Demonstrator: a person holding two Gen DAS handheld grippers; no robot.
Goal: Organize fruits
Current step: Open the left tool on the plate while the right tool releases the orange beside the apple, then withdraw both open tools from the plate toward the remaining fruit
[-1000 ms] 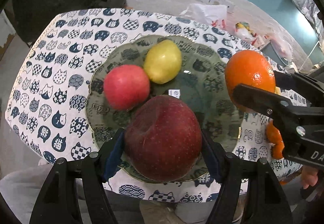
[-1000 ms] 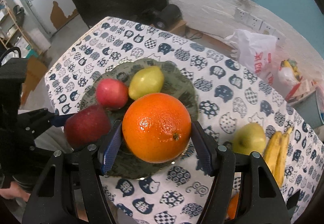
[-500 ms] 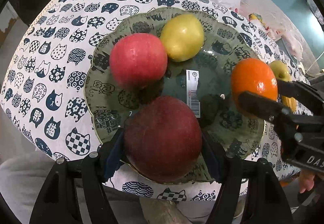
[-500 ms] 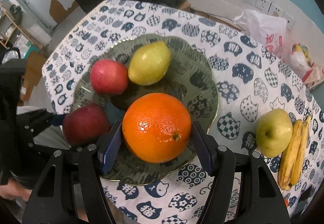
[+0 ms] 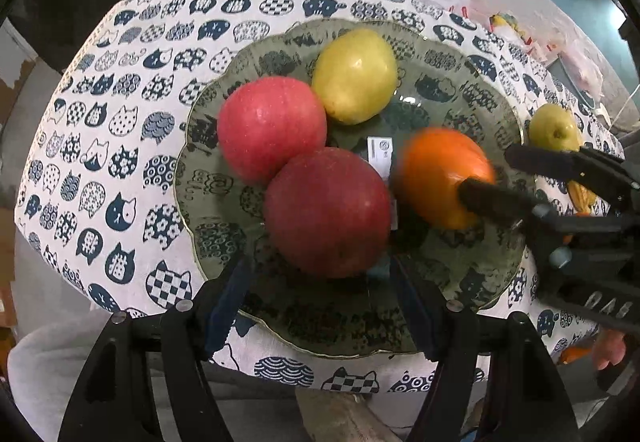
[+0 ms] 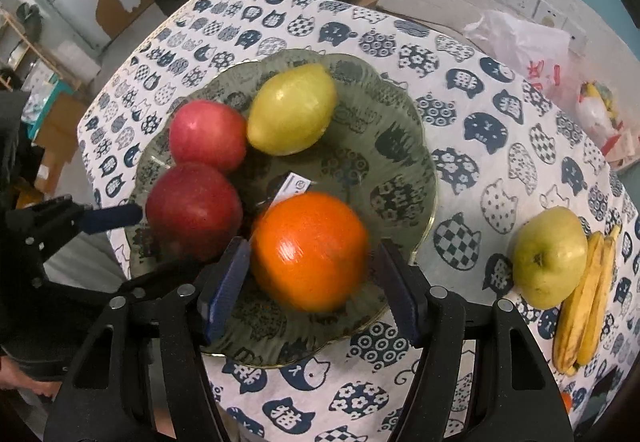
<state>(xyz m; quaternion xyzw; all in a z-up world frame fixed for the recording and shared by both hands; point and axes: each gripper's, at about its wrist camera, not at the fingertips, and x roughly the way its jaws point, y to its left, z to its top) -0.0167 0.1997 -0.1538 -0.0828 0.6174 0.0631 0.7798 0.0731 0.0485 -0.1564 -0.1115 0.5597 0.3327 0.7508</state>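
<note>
Orange [image 6: 310, 250], glossy and blurred, lies between closing jaws of right hand-held gripper [image 6: 312, 246]; left hand-held gripper [image 5: 320, 266] gapes.

Black plastic left gripper [image 5: 320, 302] with silver screws and ridged blue pads [image 5: 224, 306]; right gripper [image 6: 312, 290] alike

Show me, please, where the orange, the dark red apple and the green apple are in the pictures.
orange [image 6: 310, 252]: right wrist view, middle of its peel.
dark red apple [image 5: 326, 212]: left wrist view, centre of its top.
green apple [image 6: 550, 256]: right wrist view, near its stem.
</note>
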